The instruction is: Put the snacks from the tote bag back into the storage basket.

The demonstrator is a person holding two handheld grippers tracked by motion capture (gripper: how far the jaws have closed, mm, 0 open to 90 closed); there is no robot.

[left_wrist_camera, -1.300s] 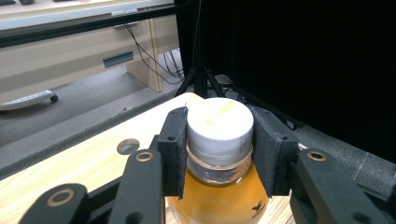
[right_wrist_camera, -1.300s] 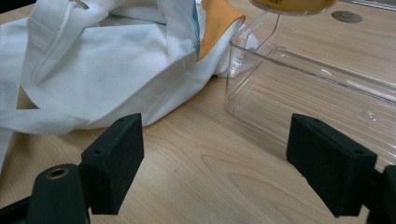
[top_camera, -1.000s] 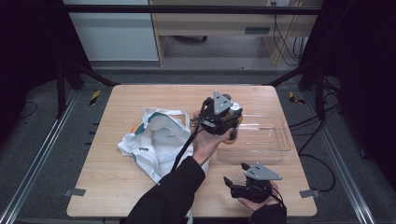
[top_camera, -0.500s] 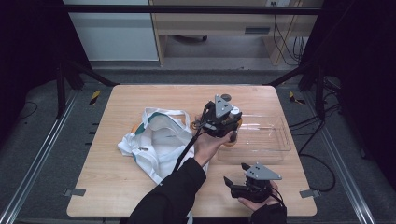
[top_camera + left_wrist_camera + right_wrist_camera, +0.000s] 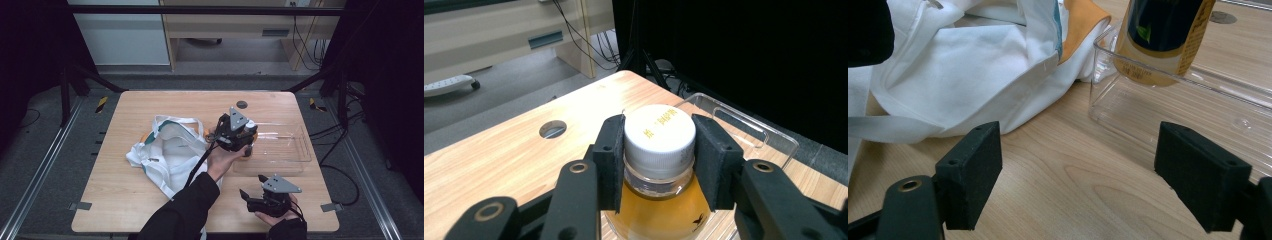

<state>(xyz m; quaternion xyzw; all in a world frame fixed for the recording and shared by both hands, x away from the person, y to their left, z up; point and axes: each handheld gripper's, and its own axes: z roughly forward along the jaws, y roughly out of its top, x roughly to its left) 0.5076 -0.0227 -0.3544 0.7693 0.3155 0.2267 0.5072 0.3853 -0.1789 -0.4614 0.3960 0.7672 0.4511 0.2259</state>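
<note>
Left hand-held gripper (image 5: 659, 150) is pinching the bottle (image 5: 659, 200) by its white cap (image 5: 660, 132), hanging over the clear tray (image 5: 280, 150)'s near-left corner. White bag (image 5: 170, 150) is lying just left of the tray. Right hand-held gripper (image 5: 1098, 180) is resting spread in front of the tray; its view is showing the bottle's dark label (image 5: 1163, 25).

The person is wearing a long black sleeve (image 5: 175, 215) on the left arm. Each handheld black gripper, the left gripper (image 5: 235, 132) and the right gripper (image 5: 272, 197), is carrying a grey three-cornered plate on top. Black foam-like pads (image 5: 610, 160) are facing each jaw, round brass-coloured rivets are showing at the jaw joints, and a black cable is trailing from the left one.
</note>
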